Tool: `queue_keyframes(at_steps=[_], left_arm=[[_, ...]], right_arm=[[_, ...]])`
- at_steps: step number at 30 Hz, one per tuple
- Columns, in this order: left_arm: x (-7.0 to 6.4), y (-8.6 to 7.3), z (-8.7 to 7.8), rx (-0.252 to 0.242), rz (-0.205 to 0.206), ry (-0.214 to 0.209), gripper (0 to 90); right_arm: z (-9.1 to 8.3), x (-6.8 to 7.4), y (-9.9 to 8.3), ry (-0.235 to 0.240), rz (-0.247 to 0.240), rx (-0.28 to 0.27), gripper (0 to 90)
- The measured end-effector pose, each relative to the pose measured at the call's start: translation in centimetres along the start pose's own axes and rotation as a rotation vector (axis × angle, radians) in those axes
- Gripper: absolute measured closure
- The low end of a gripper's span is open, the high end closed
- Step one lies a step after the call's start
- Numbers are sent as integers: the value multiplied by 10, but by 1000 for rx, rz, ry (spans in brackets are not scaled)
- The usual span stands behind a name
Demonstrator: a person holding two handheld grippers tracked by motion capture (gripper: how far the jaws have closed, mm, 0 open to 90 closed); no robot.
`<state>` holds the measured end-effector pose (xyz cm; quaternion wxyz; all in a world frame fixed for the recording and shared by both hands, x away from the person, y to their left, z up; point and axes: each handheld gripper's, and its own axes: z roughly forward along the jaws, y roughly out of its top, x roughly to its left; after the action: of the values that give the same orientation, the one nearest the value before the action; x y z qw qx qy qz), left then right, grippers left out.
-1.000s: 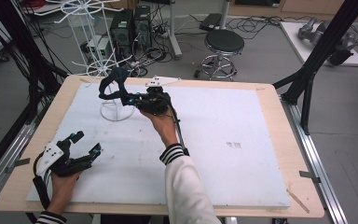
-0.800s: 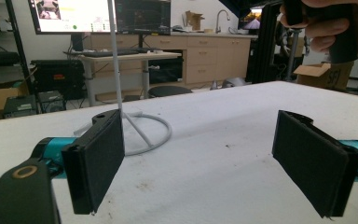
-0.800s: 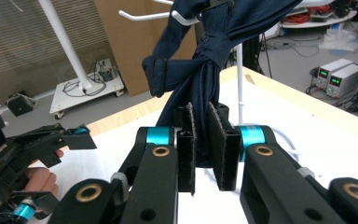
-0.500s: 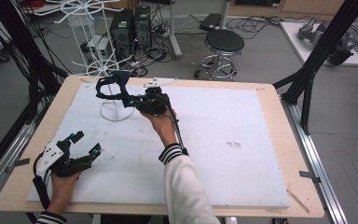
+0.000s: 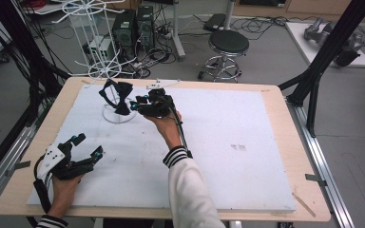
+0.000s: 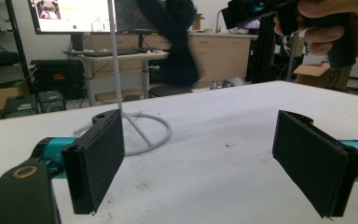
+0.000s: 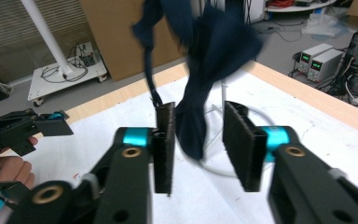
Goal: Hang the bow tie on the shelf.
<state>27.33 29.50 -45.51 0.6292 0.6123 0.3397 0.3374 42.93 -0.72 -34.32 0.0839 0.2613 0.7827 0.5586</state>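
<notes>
High view: white table (image 5: 218, 142) amid lab clutter. Dark cloth (image 7: 200, 56) hangs between the right gripper (image 7: 198, 140)'s part-open jaws, ungripped; left gripper (image 6: 200, 163) wide open, empty.

One dark cloth (image 5: 117, 97); one white wire stand (image 5: 117, 115); two grippers, left (image 5: 86, 147) and right (image 5: 134, 105); one stool (image 5: 228, 43).

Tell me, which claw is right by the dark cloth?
The right gripper, far up the table: its open jaws reach around the dark cloth hanging on the white stand. The left gripper rests near the table's front.
</notes>
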Motion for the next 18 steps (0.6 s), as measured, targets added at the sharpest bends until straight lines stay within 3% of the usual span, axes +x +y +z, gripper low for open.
queue_keyframes(at_steps=[3,4,5,6,9,16,18], left_arm=[[0,0,0,2,-3,1,171],[0,0,0,2,-3,1,171],[0,0,0,2,0,0,171],[0,0,0,2,0,0,171],[0,0,0,2,1,0,171],[0,0,0,0,1,2,171],[0,0,0,1,2,0,170]], right_arm=[[0,1,0,-15,1,13,422],[0,1,0,-15,1,13,422],[-3,3,1,-32,-10,28,287],[-5,4,1,-38,-12,29,250],[-15,7,0,-80,2,-5,114],[-65,10,-10,-108,-11,-80,110],[-89,10,-17,-136,-17,-101,110]])
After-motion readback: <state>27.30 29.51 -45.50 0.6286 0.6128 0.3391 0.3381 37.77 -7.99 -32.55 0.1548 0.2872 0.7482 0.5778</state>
